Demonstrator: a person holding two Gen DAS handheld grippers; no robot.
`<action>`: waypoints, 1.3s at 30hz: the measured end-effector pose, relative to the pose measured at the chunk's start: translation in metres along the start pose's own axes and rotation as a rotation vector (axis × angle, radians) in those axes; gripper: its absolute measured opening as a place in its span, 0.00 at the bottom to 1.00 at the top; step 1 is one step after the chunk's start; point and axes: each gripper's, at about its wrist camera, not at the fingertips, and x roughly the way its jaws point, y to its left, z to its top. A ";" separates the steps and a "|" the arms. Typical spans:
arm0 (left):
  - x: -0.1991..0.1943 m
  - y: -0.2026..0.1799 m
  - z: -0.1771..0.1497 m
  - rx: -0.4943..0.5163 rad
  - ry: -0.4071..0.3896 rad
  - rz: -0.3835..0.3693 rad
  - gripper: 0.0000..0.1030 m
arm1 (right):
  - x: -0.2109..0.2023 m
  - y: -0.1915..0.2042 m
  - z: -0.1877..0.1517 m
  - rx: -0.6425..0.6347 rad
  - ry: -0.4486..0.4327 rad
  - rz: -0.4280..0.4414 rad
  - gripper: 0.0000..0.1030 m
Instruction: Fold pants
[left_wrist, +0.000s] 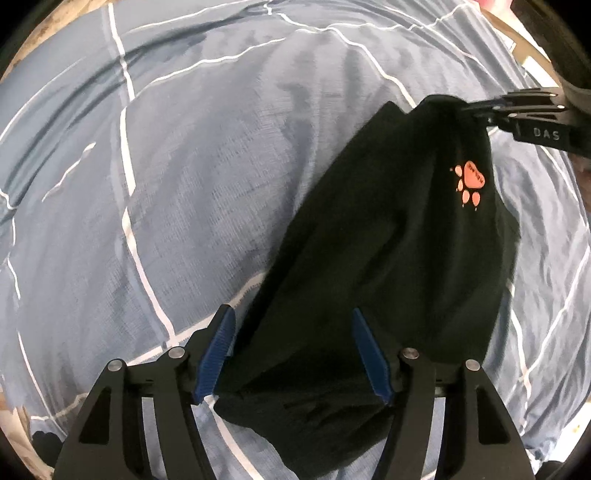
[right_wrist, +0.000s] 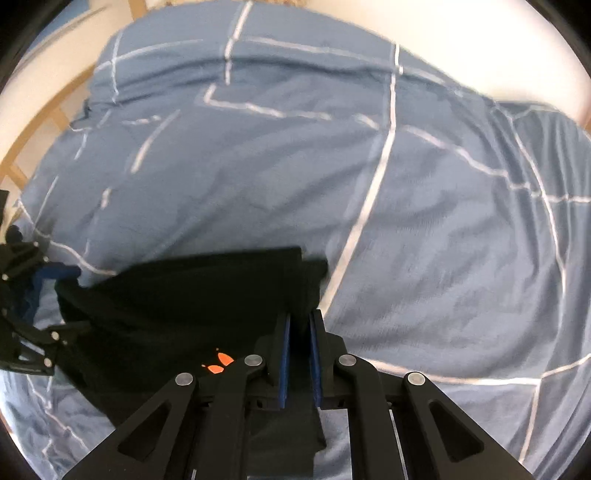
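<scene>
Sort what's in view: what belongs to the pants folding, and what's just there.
Job:
black pants
right tongs, shut on the pants
left tongs, spread around the pants' other end

Just there:
blue bedspread
wooden frame

Left gripper (left_wrist: 293, 354) pointing steeply down, blue pads (left_wrist: 216, 356) spread wide apart, right gripper (right_wrist: 298, 356) angled down, jaws nearly closed on dark cloth (right_wrist: 184, 295)

My left claw (left_wrist: 293, 354) is black, with ribbed blue pads (left_wrist: 216, 360) and silver screws (left_wrist: 410, 352); my right claw (right_wrist: 298, 354) matches.
</scene>
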 end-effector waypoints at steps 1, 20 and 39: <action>0.001 -0.001 0.001 -0.002 0.000 0.007 0.62 | 0.003 -0.005 -0.002 0.012 0.007 0.003 0.10; -0.004 0.030 -0.001 -0.042 -0.013 0.049 0.62 | -0.007 0.005 0.052 -0.004 -0.111 -0.044 0.10; 0.021 0.008 0.019 0.184 0.128 -0.066 0.49 | 0.006 -0.014 -0.010 0.064 -0.019 0.006 0.41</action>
